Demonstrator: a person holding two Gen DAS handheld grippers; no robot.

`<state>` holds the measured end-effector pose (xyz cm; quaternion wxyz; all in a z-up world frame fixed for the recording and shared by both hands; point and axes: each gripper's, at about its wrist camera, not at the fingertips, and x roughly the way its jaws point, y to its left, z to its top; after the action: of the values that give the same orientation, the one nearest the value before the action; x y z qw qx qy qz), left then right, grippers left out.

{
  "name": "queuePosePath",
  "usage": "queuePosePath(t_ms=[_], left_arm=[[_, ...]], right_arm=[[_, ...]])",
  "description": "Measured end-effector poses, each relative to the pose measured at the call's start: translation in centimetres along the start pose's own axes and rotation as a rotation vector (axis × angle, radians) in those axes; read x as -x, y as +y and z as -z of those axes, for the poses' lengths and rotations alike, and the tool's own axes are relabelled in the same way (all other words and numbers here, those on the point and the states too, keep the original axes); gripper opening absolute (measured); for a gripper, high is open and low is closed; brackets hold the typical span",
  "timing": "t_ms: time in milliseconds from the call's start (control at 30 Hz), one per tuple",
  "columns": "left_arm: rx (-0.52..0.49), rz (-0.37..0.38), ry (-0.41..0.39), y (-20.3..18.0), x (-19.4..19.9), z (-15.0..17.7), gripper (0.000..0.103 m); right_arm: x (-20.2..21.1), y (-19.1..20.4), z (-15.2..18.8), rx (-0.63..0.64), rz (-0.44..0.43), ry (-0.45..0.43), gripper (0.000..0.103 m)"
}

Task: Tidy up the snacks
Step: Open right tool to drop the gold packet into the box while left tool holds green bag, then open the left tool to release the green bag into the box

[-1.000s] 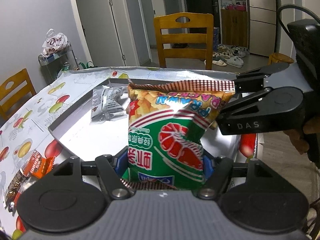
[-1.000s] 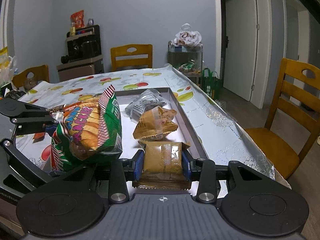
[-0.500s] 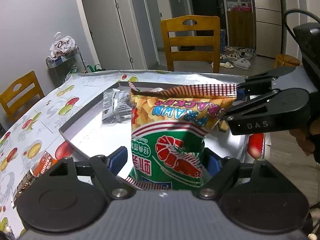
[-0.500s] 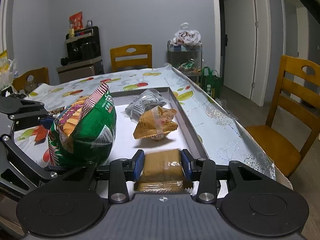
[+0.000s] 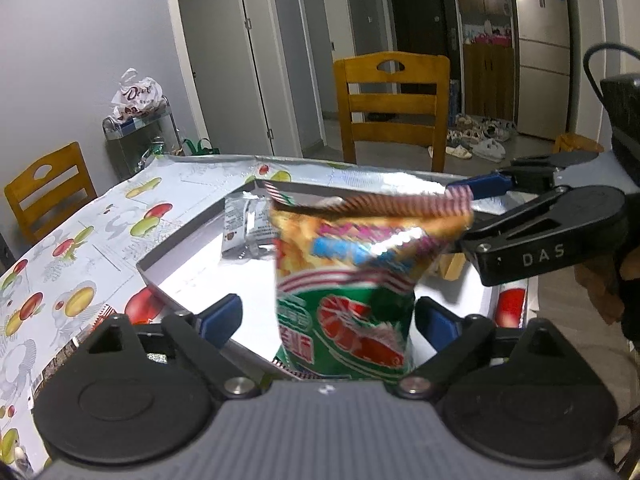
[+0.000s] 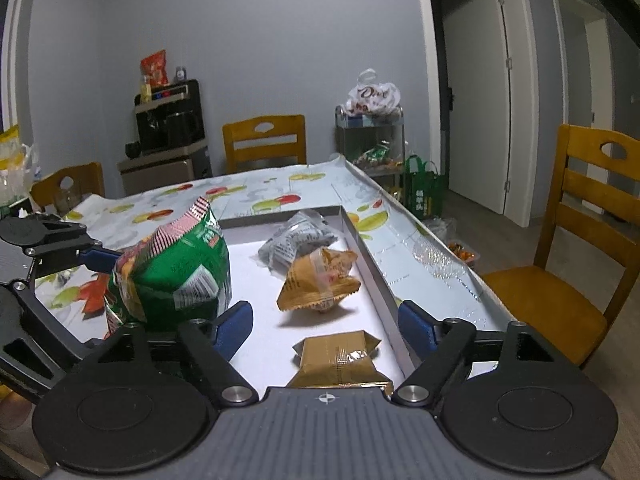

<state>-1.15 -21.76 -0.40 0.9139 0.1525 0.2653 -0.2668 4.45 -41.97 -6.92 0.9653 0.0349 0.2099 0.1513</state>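
A green and red prawn cracker bag [image 5: 352, 288] stands in the white tray [image 5: 192, 268], between the spread fingers of my open left gripper [image 5: 328, 320]; it looks blurred. It also shows in the right wrist view [image 6: 176, 276]. My right gripper [image 6: 326, 322] is open above a flat brown packet [image 6: 340, 360] that lies in the tray [image 6: 368, 252] near its front right corner. An orange-brown wrapped snack [image 6: 320, 280] and a grey packet [image 6: 296, 240] lie further back in the tray.
The tray sits on a fruit-print tablecloth [image 6: 256, 196]. Loose snack packets lie on the table left of the tray [image 5: 80, 344]. Wooden chairs stand around the table [image 5: 392, 108] [image 6: 576, 248]. A trolley with a white bag [image 6: 372, 100] stands by the wall.
Both grippers have opened. The left one let go of the prawn cracker bag, which now stands in the tray. The right one let go of the brown packet, which lies on the tray floor.
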Motion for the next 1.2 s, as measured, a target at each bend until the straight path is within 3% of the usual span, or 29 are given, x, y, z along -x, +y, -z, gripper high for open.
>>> queuePosePath(t_ms=[300,500,833,1000,1200], left_arm=[[0.023,0.017,-0.040,0.5,1.7,-0.2,0.096],[0.163,0.094,-0.074,2.0,2.6,-0.8,0.102],[0.266,0.085,-0.094,3.7,3.5,-0.7,0.102],[0.202,0.010,-0.126,3.2,3.9,-0.8,0.102],[0.124,0.002,-0.113,2.1,3.8,-0.8,0.102]], right_arm=[[0.4,-0.1,-0.6,-0.035,0.018,-0.027,0.093],[0.7,-0.4,-1.0,-0.080,0.023,-0.044,0.097],[0.9,-0.2,-1.2,-0.094,0.043,-0.056,0.102],[0.9,-0.1,-1.1,-0.096,0.048,-0.057,0.102],[0.9,-0.1,-1.0,-0.110,0.046,-0.049,0.102]])
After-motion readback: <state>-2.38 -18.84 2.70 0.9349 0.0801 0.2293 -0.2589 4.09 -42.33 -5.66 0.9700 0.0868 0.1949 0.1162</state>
